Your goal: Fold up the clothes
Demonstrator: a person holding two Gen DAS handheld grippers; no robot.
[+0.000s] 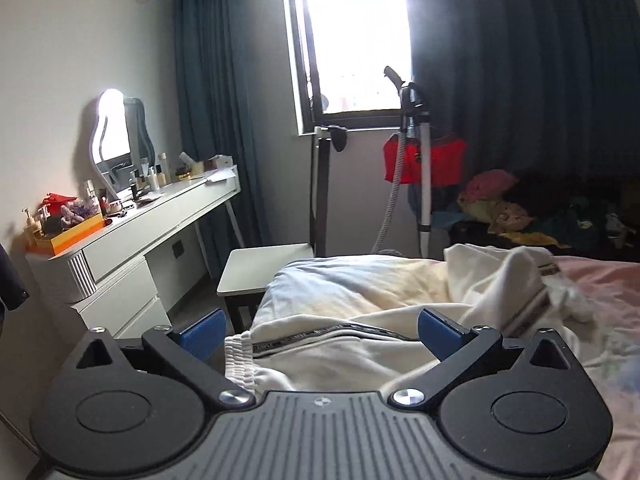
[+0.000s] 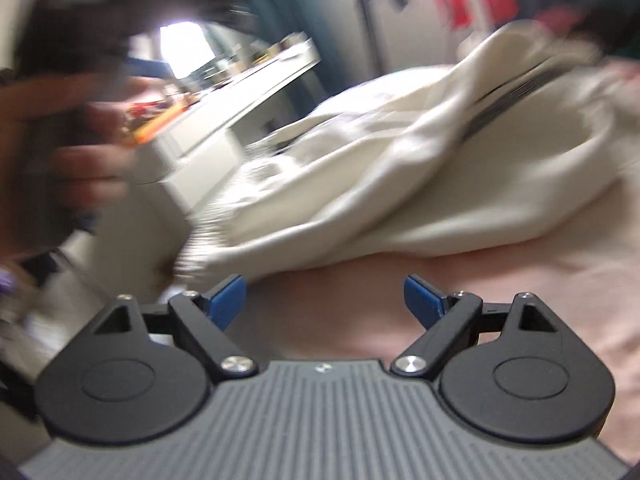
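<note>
Window [image 1: 356, 36] shows only beyond left tongs [image 1: 320, 334]; right view blurs trousers [image 2: 400, 184].

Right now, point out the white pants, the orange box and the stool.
white pants [image 1: 344, 360], left wrist view, on the cloth below the side stripe
orange box [image 1: 70, 236], left wrist view, on its front wall
stool [image 1: 260, 268], left wrist view, on its top
</note>
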